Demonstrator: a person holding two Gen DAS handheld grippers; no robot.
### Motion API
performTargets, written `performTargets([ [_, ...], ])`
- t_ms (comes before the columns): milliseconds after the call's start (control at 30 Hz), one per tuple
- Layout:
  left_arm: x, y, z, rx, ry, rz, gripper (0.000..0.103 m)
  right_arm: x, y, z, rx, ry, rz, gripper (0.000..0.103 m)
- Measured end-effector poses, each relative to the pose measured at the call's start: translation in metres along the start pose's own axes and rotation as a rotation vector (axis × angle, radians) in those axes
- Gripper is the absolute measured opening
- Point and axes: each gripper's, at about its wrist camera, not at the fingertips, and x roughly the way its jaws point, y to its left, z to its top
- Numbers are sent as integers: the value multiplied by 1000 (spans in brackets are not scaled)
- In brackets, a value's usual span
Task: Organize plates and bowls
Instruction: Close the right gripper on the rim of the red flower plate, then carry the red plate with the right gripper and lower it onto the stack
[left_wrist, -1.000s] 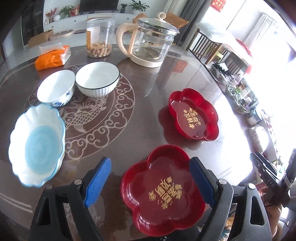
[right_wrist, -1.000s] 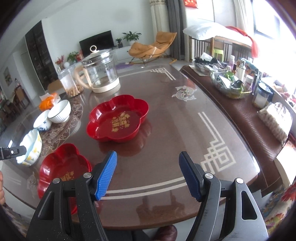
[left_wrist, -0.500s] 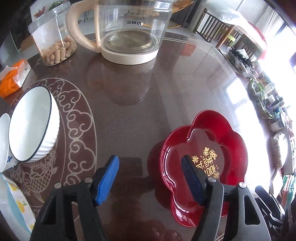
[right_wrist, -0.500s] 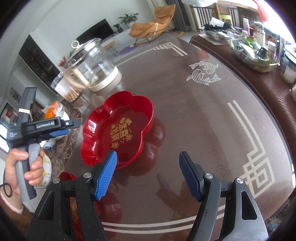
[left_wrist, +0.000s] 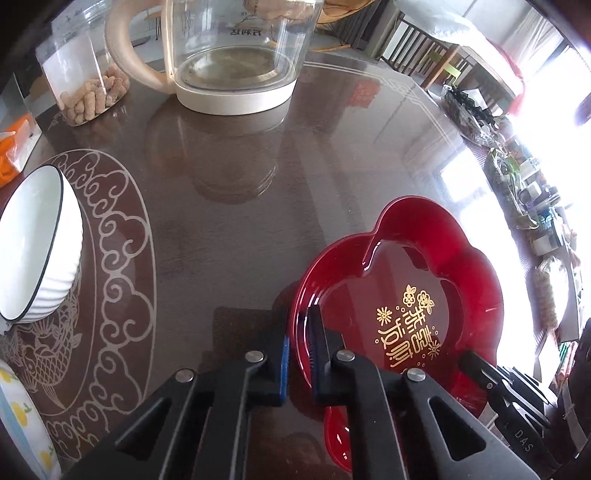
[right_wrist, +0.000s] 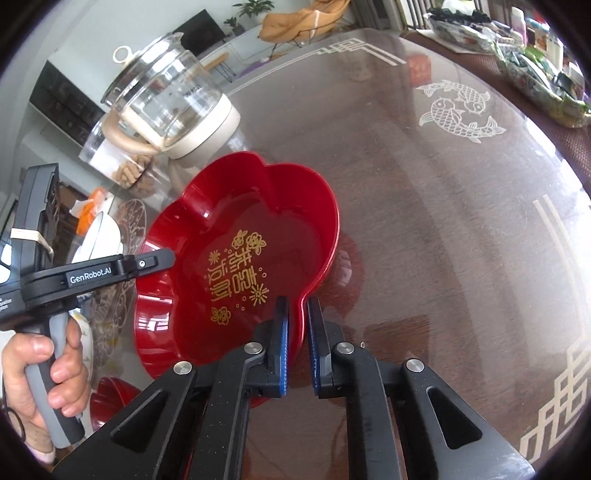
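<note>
A red flower-shaped plate (left_wrist: 406, 291) with gold characters sits on the dark table. My left gripper (left_wrist: 300, 332) is shut on its left rim. My right gripper (right_wrist: 297, 321) is shut on the opposite rim of the same plate (right_wrist: 236, 258), which looks tilted up from the table. The left gripper also shows in the right wrist view (right_wrist: 155, 262), at the plate's far edge. A second red plate (right_wrist: 110, 398) lies below at the lower left, also glimpsed in the left wrist view (left_wrist: 338, 443). A white bowl with a black rim (left_wrist: 35, 243) stands to the left.
A glass kettle (left_wrist: 236, 55) on a cream base and a jar of snacks (left_wrist: 86, 77) stand at the back. An orange tissue pack (left_wrist: 11, 147) lies far left. A white patterned dish (left_wrist: 22, 424) sits at the lower left. A cluttered side table (right_wrist: 535, 55) lies right.
Both grippers moved in onto the far red plate and closed on its opposite rims; earlier both were open.
</note>
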Motion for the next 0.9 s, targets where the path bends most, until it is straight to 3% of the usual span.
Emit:
performTargets([
  [200, -80, 6, -25, -12, -71, -51, 8, -59, 26, 2, -50, -58, 58, 13],
  [433, -144, 39, -119, -38, -55, -21, 10, -103, 76, -26, -157, -31, 178, 13],
  [667, -138, 55, -209, -108, 18, -35, 14, -95, 98, -79, -223, 75, 202, 13],
  [900, -126, 53, -247, -159, 42, -76, 19, -64, 103, -92, -263, 158, 133, 14],
])
